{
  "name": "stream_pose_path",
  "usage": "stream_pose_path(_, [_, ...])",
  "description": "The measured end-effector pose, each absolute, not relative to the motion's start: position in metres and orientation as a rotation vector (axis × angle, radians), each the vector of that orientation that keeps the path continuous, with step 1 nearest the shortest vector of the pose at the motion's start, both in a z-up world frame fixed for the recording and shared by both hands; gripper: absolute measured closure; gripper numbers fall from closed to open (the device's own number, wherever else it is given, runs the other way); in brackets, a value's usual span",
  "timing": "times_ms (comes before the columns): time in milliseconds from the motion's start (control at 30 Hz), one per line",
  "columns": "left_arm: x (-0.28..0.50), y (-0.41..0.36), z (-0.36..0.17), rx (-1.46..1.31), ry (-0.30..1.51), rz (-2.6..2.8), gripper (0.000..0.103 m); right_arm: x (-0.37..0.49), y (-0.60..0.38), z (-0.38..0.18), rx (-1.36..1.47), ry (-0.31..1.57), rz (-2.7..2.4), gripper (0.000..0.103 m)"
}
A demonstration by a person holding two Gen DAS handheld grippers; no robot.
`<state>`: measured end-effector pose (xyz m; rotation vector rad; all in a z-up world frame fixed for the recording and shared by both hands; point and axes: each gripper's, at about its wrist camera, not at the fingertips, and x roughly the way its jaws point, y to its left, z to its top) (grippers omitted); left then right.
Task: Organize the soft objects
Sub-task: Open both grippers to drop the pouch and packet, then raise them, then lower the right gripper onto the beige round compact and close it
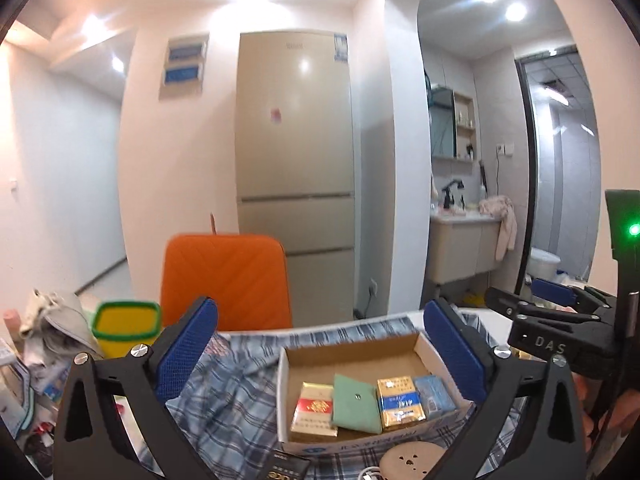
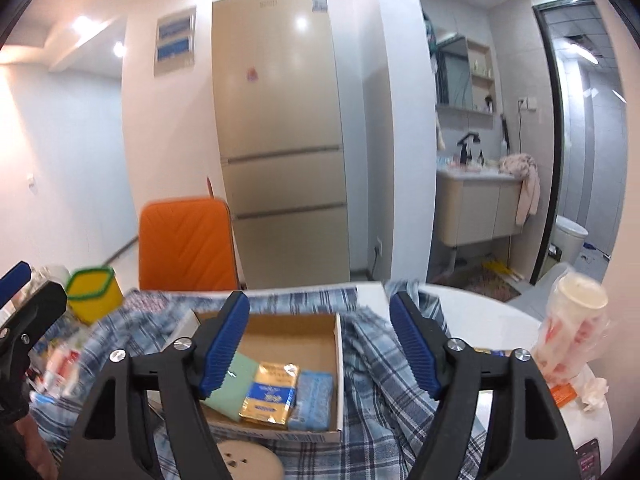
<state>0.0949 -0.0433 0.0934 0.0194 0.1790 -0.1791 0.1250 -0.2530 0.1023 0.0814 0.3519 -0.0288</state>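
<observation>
A shallow cardboard box (image 1: pixel 348 350) (image 2: pixel 296 326) rests on a crumpled blue plaid cloth (image 1: pixel 232 400) (image 2: pixel 380 384). In it lie a red-and-gold pack (image 1: pixel 314 408), a green pouch (image 1: pixel 356 406) (image 2: pixel 234 386), a gold-and-blue pack (image 1: pixel 400 402) (image 2: pixel 270 394) and a light blue packet (image 1: pixel 434 396) (image 2: pixel 312 398). My left gripper (image 1: pixel 320 360) hangs open above the box with nothing between its blue pads. My right gripper (image 2: pixel 318 346) is open too, raised over the box and empty. It shows at the right of the left wrist view (image 1: pixel 560 312).
An orange chair back (image 1: pixel 224 276) (image 2: pixel 186 240) stands behind the table, with a yellow green-rimmed tub (image 1: pixel 124 328) (image 2: pixel 92 290) to its left. A round wooden disc (image 1: pixel 412 460) (image 2: pixel 248 460) lies in front of the box. A wrapped cup (image 2: pixel 572 320) stands on the white table at right. Clutter fills the left side.
</observation>
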Motion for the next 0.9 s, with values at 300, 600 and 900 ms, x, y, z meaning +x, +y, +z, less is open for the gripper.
stream_pose_path(300, [0.058,-0.019,0.1,-0.042,0.073,-0.174,0.0,0.078,-0.244,0.123,0.117,0.228,0.028,0.0])
stream_pose_path(600, [0.048,-0.004,0.073,-0.049,0.043,-0.146,0.0,0.061,-0.23,0.098,0.077,0.173,0.052,0.0])
stream_pose_path(900, [0.05,-0.001,0.032,-0.033,0.112,-0.119,0.0,0.072,-0.221,0.053,0.062,0.238,0.038,0.0])
